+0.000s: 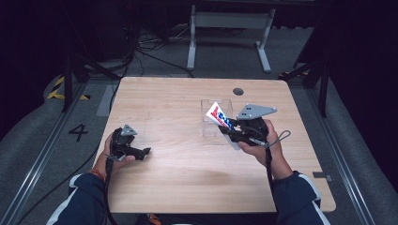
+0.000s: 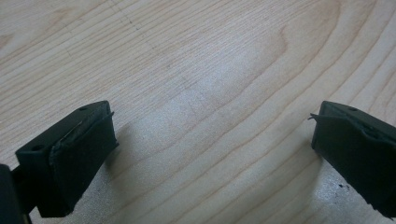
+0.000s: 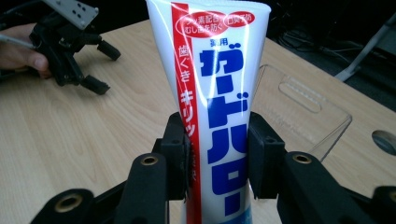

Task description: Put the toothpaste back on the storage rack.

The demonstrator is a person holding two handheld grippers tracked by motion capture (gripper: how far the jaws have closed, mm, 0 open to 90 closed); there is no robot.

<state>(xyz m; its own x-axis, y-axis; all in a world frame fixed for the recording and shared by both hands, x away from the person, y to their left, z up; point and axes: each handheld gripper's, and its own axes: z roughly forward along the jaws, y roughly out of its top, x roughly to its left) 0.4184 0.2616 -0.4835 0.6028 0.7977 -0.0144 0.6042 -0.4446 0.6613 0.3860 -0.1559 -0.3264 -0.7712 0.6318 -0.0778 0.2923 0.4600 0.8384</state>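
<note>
A white toothpaste tube [image 3: 215,88] with a red stripe and blue Japanese lettering stands between the black jaws of my right gripper [image 3: 217,154], which is shut on it. In the high view the tube [image 1: 219,117] tilts up to the left from that gripper [image 1: 230,129], held above the table next to a clear plastic box [image 1: 213,117]. My left gripper [image 1: 143,152] rests low at the table's left side, jaws wide apart. Its own view has bare wood between the two jaws of the left gripper [image 2: 212,154]. It also appears far off as the left gripper [image 3: 100,67].
The clear box [image 3: 299,102] lies just behind the tube on the wooden table [image 1: 187,173]. A round cable hole [image 1: 238,91] sits near the far edge. Beyond the table are a white desk frame [image 1: 230,33] and floor cables.
</note>
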